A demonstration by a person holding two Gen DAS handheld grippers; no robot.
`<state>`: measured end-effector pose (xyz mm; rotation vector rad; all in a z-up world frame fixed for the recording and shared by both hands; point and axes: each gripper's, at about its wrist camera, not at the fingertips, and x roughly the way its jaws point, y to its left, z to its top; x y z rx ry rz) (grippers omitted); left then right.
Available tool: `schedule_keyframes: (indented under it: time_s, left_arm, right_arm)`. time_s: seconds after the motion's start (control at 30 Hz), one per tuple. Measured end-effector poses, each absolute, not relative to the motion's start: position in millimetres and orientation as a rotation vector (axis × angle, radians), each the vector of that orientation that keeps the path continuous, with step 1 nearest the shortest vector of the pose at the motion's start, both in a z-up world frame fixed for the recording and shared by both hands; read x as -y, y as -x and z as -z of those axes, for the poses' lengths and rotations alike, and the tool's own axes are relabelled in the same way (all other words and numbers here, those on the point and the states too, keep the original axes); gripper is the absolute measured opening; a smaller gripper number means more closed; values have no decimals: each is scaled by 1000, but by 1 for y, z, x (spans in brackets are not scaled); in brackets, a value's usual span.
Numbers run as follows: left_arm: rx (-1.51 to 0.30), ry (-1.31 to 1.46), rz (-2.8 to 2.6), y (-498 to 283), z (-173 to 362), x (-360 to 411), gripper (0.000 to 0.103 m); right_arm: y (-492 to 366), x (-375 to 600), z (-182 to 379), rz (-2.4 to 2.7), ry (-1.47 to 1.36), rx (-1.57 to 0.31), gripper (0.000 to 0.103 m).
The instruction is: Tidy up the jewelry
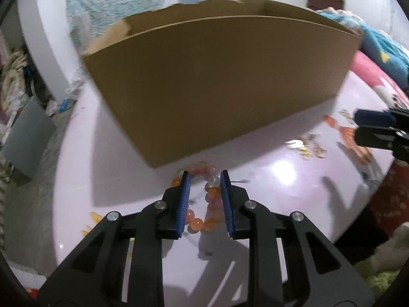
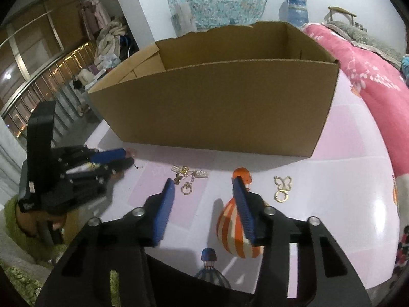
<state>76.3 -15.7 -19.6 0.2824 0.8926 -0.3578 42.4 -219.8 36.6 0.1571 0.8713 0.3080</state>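
A bracelet of orange and clear beads (image 1: 212, 192) lies on the pale pink tablecloth just before a brown cardboard box (image 1: 204, 89). My left gripper (image 1: 204, 174) stands over it, jaws narrowed; one side of the bead ring lies between the blue pads and a few beads show outside the left finger. No firm pinch is visible. My right gripper (image 2: 203, 180) is open over the cloth with nothing between its fingers. Just ahead of it lie a gold comb-and-charm piece (image 2: 189, 176) and a gold butterfly charm with a ring (image 2: 282, 186). The box (image 2: 217, 107) looks empty.
The tablecloth (image 2: 345, 140) carries printed orange-striped and blue balloons. A pink floral quilt (image 2: 370, 71) lies to the right. The right gripper (image 1: 370, 128) shows at the left wrist view's right edge, beside gold pieces (image 1: 306, 145). The left gripper (image 2: 110, 158) shows at the right wrist view's left.
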Motion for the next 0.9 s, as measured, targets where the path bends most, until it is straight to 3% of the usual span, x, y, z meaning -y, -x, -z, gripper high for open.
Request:
schedule_keyframes:
  time_s: [0.2,0.67,0.73,0.9]
  left_arm:
    - [-853,-228,373,-72,9,-3,23]
    - [-854,-184,627,-51,12,41,23]
    - [-856,-181,642,-55,10,45,23]
    - [-849,-189,679,-59,7,53,23]
  right_arm:
    - [-47,205,-32,-340,-114,-899,34]
    - [-58,174,-19,-305,102,-962,20]
    - [-58,171,-19,-320,111,-966,12]
    - [-56,175,-20,-320,85,-987,12]
